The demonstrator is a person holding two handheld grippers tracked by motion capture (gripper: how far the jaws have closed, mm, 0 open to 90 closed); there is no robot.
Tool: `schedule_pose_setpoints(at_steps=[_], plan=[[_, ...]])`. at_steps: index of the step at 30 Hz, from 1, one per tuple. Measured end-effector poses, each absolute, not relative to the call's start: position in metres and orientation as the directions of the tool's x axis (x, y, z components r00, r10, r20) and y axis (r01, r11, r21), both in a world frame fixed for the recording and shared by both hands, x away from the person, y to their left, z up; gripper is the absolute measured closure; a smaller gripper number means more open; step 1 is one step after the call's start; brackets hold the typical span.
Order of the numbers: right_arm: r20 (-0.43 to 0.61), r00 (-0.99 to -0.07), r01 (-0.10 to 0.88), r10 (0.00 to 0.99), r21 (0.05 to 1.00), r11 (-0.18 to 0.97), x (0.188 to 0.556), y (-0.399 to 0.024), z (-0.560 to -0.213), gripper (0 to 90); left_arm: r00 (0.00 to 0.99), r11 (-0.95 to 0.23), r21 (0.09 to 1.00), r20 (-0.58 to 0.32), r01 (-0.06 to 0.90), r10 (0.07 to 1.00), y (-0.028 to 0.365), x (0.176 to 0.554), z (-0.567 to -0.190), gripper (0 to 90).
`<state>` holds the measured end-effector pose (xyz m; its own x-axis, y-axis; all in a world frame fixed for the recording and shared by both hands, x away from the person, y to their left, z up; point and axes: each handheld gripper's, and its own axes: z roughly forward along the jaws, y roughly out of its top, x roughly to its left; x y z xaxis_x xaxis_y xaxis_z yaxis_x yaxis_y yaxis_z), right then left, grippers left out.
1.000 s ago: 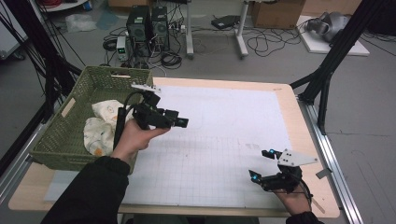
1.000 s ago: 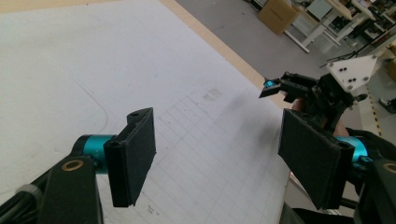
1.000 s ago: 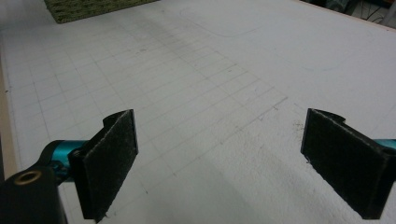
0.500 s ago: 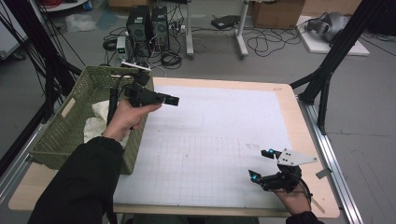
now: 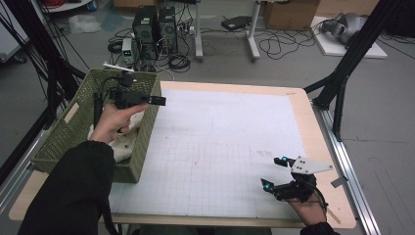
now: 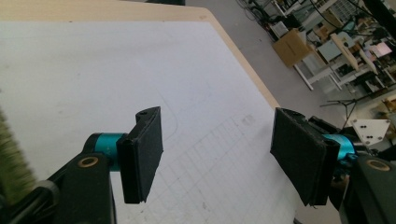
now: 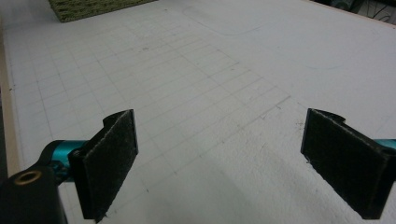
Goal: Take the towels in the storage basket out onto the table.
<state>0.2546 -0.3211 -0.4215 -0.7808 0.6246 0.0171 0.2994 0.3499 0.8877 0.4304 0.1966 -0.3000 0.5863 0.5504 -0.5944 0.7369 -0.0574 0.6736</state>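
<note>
The left gripper (image 5: 155, 101) is held above the green woven basket (image 5: 63, 139), at the basket's far right corner, with its jaws pointing out over the white gridded mat (image 5: 220, 147) that covers the desk (image 5: 303, 105). In the left gripper view the two black pads (image 6: 142, 154) are seen parted by a fair gap with nothing between them; the jaws have just been closing a little, yet no thing is gripped. The left hand (image 5: 113, 120) is seen over the inside of the basket, with the dark sleeve (image 5: 73, 191) crossing the basket's near wall.

The basket stands at the left edge of the desk, its right wall resting on the left border of the mat. Inside it, pale cream cloth (image 5: 122, 142) lies bunched on the bottom, partly covered by the hand; what kind of cloth it is cannot be told.

The right gripper (image 5: 274, 172) is held low near the near right corner of the desk, just above the mat, and its grey three-cornered plate (image 5: 309, 165) is seen on top. In the right gripper view its pads (image 7: 109, 163) are set wide apart, with only bare gridded mat between them. The two grippers are well apart, at opposite sides of the desk.
</note>
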Motion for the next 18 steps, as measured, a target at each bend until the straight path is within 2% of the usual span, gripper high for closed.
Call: schedule_pose_setpoints(at_steps=[18], plan=[[0.018,-0.782,0.303,0.623,0.885,0.354,0.254,-0.321,-0.422,10.2,0.507,-0.088,0.679,-0.449,0.729,0.735,0.252,0.415,-0.304,34.3]])
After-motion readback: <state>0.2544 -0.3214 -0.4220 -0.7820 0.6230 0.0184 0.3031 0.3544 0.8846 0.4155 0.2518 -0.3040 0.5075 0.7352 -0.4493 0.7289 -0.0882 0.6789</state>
